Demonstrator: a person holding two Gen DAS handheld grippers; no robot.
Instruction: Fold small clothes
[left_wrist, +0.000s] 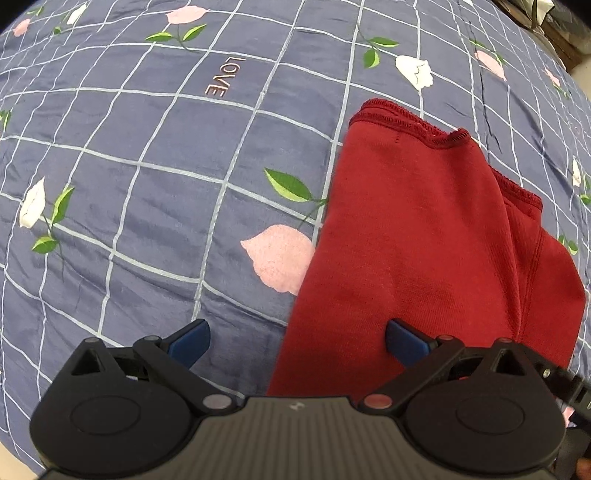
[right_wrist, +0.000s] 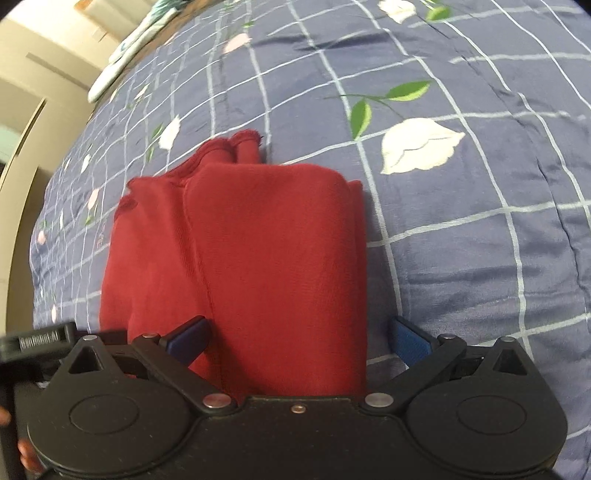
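Nearest in the left wrist view, the left gripper (left_wrist: 297, 343) has its blue-padded fingers (left_wrist: 192, 341) spread wide, released and holding nothing. The left finger hangs over bare quilt; the right finger sits over the near left part of the red garment (left_wrist: 424, 236). Whether either pad touches the cloth cannot be told.

In the right wrist view, the right gripper (right_wrist: 299, 341) is likewise spread wide and grasps nothing. Its left finger (right_wrist: 190, 341) lies over the red garment (right_wrist: 258, 240), while its right finger is over the quilt just beside the garment's right edge. The near end of the cloth runs under the gripper body and out of sight.

The garment lies folded on the blue quilt (left_wrist: 147, 206), with one layer lapped over another. From the left gripper it fills the right half of the view, its stitched hem (left_wrist: 406, 123) at the far end. From the right gripper it sits in the middle, with a bunched hem edge (right_wrist: 240, 146) at its far left corner.

Farther off, the quilt shows a pale grid, pink and white tulips with green leaves, and the stitched word LOVE (left_wrist: 221, 77). At the far left of the right wrist view, a light-coloured pillow (right_wrist: 122, 59) lies at the bed's edge, with a beige wall (right_wrist: 44, 55) behind it.
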